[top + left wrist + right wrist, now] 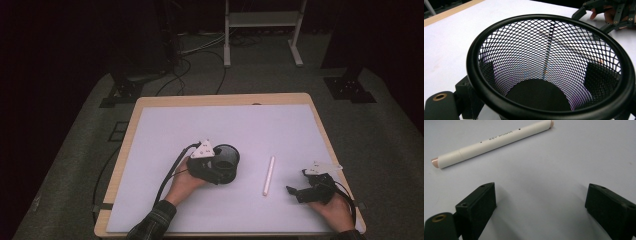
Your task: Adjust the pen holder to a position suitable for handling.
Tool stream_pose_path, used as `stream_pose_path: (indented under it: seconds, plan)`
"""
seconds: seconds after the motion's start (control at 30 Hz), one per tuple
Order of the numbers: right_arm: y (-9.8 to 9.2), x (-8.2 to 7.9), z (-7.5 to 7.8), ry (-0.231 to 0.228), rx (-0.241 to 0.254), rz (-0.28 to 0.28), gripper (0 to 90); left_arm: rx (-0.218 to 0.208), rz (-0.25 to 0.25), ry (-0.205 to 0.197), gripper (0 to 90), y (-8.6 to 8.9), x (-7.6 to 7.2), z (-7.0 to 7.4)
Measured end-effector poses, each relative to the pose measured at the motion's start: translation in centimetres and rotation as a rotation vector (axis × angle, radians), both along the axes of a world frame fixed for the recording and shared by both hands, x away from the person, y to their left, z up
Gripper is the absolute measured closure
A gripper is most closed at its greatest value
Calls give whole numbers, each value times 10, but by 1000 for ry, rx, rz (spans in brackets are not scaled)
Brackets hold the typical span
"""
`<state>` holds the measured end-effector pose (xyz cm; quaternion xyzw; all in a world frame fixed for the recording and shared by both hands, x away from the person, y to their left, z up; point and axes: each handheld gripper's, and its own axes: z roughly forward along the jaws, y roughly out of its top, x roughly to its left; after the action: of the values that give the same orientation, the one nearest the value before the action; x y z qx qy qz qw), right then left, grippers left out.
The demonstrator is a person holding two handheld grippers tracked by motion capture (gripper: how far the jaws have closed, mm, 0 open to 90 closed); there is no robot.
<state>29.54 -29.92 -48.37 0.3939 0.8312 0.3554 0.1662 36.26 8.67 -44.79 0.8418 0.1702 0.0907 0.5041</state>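
High view: left hand-held gripper (pixel 216 170) clamps round mesh cup (pixel 227 161); right hand-held gripper (pixel 299 187) agape nr smooth white pen (pixel 269 175).

Black mesh cup (pixel 226 161) upright mid-mat; white marker (pixel 269 175) lying flat to its right.

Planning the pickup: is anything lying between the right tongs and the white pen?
Nothing visible. The right tongs stand open with bare white table between them and the white pen, which lies flat just ahead.
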Motion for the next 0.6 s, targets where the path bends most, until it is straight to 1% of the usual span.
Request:
stream_pose_path:
  seconds: [0.23, 0.5, 0.6]
  plan:
    - [0, 0, 0, 0, 0, 0, 90, 20, -7, 7, 93, -1, -3, -3]
    - [0, 0, 0, -2, -1, 1, 89, 33, -5, -2, 92, 1, -7, -4]
    - [0, 0, 0, -2, 0, 1, 89, 32, -4, -3, 91, 2, -7, -5]
